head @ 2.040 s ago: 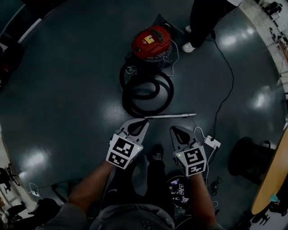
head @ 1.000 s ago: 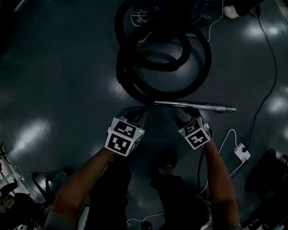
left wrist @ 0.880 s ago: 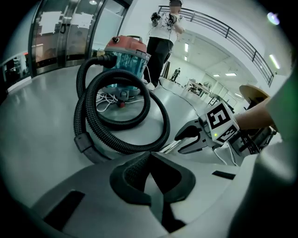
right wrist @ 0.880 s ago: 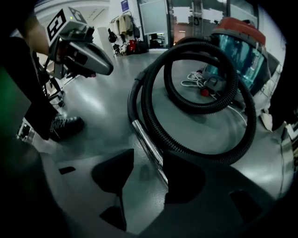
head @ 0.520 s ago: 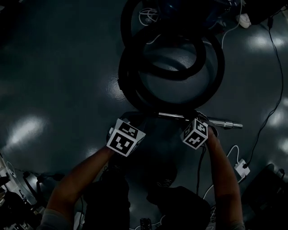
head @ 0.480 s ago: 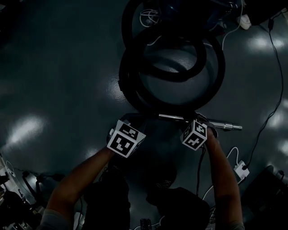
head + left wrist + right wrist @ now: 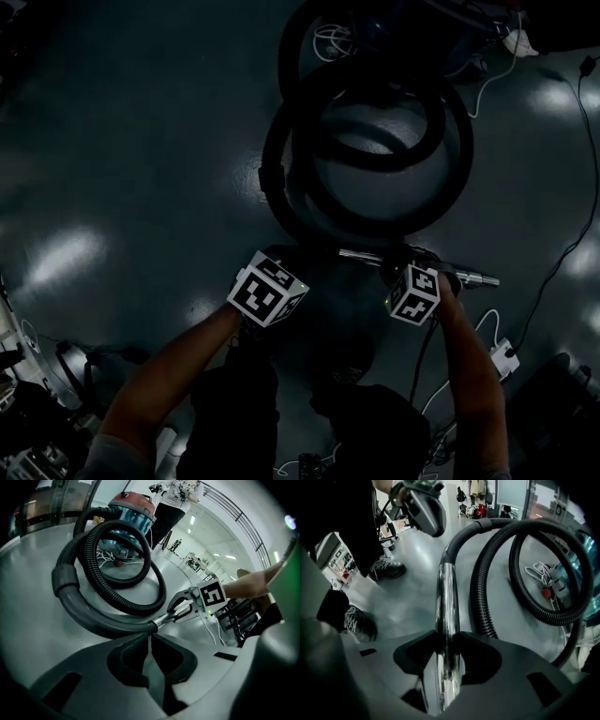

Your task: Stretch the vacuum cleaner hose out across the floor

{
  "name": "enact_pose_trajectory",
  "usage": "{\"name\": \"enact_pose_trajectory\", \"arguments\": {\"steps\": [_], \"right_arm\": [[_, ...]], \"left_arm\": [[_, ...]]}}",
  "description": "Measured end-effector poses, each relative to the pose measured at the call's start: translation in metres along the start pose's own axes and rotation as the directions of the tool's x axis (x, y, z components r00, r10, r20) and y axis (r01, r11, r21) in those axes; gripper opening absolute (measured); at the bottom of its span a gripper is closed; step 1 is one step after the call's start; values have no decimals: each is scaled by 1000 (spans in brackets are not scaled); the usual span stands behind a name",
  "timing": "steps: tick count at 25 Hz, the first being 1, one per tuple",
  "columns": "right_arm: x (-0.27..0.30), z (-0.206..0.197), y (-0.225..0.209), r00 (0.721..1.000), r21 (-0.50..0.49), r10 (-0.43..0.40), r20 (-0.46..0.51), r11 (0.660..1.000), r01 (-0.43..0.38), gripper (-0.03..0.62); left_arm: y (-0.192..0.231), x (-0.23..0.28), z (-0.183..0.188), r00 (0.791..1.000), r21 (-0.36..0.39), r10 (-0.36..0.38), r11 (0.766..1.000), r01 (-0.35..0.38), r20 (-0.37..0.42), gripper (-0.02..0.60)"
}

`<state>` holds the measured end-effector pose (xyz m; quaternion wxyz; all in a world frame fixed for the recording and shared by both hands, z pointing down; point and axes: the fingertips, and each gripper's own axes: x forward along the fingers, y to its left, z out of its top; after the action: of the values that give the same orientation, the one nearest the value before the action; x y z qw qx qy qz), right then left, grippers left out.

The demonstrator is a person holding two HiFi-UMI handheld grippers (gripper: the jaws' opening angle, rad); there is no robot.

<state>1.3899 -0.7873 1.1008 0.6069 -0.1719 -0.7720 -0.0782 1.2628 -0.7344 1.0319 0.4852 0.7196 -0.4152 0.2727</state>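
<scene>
item: vacuum cleaner hose, black, ribbed. location: on the floor, wound in overlapping loops just in front of the canister. one end runs up into the canister. the other passes through a smooth curved handle section into a chrome wand. condition: fully coiled, stretch not yet begun.

item: right tool. state: pinching the chrome wand, which runs lengthwise between the two jaws and on past them towards the curved handle. likely reason for the hold: the wand is the rigid free end, so pulling it away from the canister should draw the loops open.

item: left tool. state: jaws pressed together, nothing between them. position: low over the floor, tip just beside the joint where handle section meets wand; contact cannot be told. probably placed to steady or take up the handle end.

item: white cable, loose bundle lying inside the loops near the canister. risk: judged likely to drag along if the hose catches it.
</scene>
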Motion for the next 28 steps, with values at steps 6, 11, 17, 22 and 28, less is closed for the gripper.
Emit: {"name": "enact_pose_trajectory", "arguments": {"steps": [6, 11, 17, 22, 28], "right_arm": [[-84, 41, 35, 995, 89, 24, 99, 995, -33, 169], [-155, 81, 59, 986, 181, -4, 169, 983, -27, 166], [-232, 119, 92, 974, 230, -36, 225, 973, -17, 156], [-295, 133, 108, 963, 316, -58, 264, 948, -29, 156], [-383, 173, 123, 932, 380, -138, 336, 925, 1, 158]], "left_arm": [[-40, -66, 13, 997, -101, 13, 995, -5, 79, 209], [-50, -140, 85, 943, -311, 74, 950, 32, 324, 351], [-72, -214, 154, 892, -317, 160, 948, -19, 423, 253], [-128, -268, 205, 839, -304, 133, 952, 41, 528, 162], [-207, -347, 275, 747, -214, 26, 964, 158, 665, 102]]}}
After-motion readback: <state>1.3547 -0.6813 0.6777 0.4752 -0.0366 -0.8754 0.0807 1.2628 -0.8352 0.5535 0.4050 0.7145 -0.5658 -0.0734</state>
